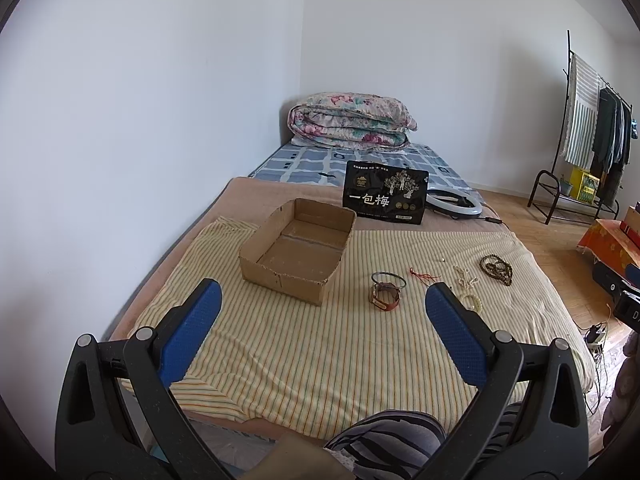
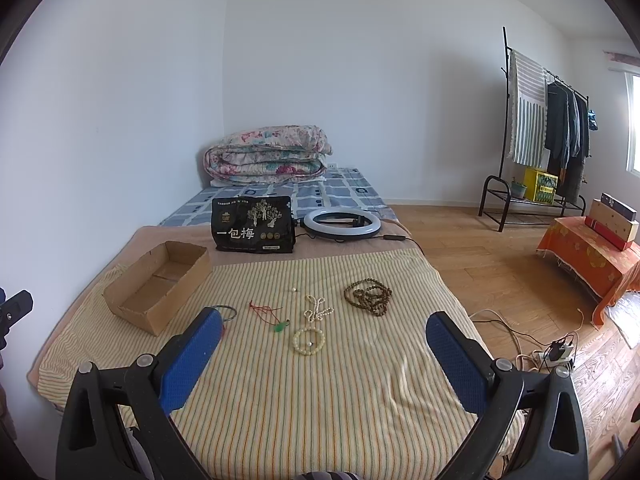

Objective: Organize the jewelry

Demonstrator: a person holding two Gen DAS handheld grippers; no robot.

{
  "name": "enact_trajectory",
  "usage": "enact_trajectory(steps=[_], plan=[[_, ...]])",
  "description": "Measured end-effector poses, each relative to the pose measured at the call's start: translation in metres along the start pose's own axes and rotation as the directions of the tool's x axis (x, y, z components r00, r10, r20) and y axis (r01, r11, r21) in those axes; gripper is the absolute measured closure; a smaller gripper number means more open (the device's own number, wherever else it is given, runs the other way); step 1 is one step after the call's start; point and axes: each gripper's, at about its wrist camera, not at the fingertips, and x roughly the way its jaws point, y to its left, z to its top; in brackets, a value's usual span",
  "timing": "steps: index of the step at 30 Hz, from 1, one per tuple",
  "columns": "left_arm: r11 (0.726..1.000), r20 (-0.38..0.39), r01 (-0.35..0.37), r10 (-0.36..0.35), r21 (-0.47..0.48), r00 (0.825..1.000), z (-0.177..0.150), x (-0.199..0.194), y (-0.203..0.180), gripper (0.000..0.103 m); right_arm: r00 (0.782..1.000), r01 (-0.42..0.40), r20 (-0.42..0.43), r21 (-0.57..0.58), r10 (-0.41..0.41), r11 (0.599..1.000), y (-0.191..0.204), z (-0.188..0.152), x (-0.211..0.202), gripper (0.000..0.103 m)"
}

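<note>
Fingers of each hand-held gripper, left (image 1: 323, 303) and right (image 2: 323, 325), spread wide, empty.

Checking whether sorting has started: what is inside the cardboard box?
Nothing shows inside the cardboard box: only its bare bottom with a seam. The strip behind its near wall is hidden. The brown beads lie on the striped sheet.

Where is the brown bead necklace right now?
In the right wrist view, the brown bead necklace lies on the striped cloth, right of the white bead strand.
</note>
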Motion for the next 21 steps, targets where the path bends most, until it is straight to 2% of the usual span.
enact_trajectory(steps=[15,21], plan=[[1.0,-0.02,0.003,-0.002,0.013,1.0,0.0,0.0,-0.014,0.0,1.0,-0.004,-0.023,-0.001,0.004,1.0,-0.004,-0.006,0.017,0.0],[0.999,-0.053,0.033,-0.032,0.015,0.998,-0.005,0.029,-0.001,0.0,0.999,-0.015,-0.044,0.004,0.015,1.0,-0.008,-0.009,0.034,0.0]])
